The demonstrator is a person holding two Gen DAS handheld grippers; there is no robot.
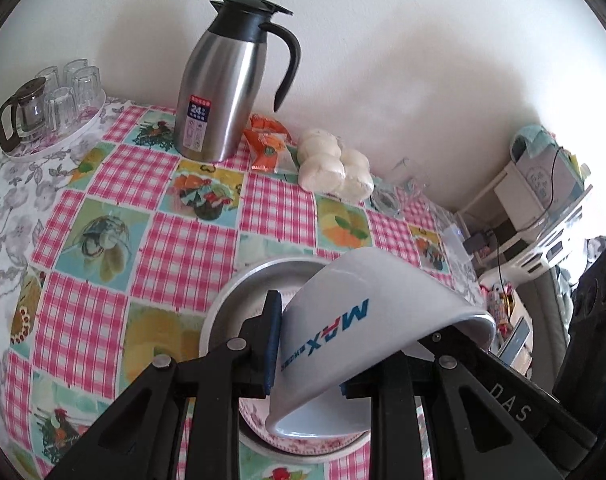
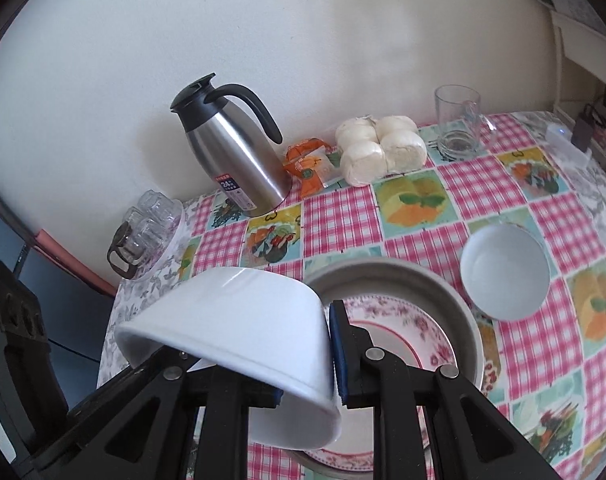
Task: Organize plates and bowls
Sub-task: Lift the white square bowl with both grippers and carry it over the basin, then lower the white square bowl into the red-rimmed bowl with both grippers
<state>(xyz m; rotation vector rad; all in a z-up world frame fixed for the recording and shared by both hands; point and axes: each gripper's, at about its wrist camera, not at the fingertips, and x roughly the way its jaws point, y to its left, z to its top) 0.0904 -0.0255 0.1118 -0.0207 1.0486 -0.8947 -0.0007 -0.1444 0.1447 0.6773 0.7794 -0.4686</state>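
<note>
Both grippers clamped on white bowls: left gripper (image 1: 309,344) on MAX-printed bowl (image 1: 343,328), right gripper (image 2: 305,354) on plain bowl (image 2: 239,332). Hung right above floral plate (image 2: 399,332) in metal pan (image 2: 387,270); third bowl (image 2: 505,272) nearer right side.

The left gripper (image 1: 307,344) points steeply down, its jaws drawn close together and clamped on the wall of a white bowl (image 1: 343,332), one blue-padded finger (image 1: 273,340) outside and the other inside the rim. The right gripper (image 2: 303,354) tilts down the same way, jaws likewise narrow and pinching the wall of another white bowl (image 2: 239,328), which hangs tipped between its fingers.
</note>
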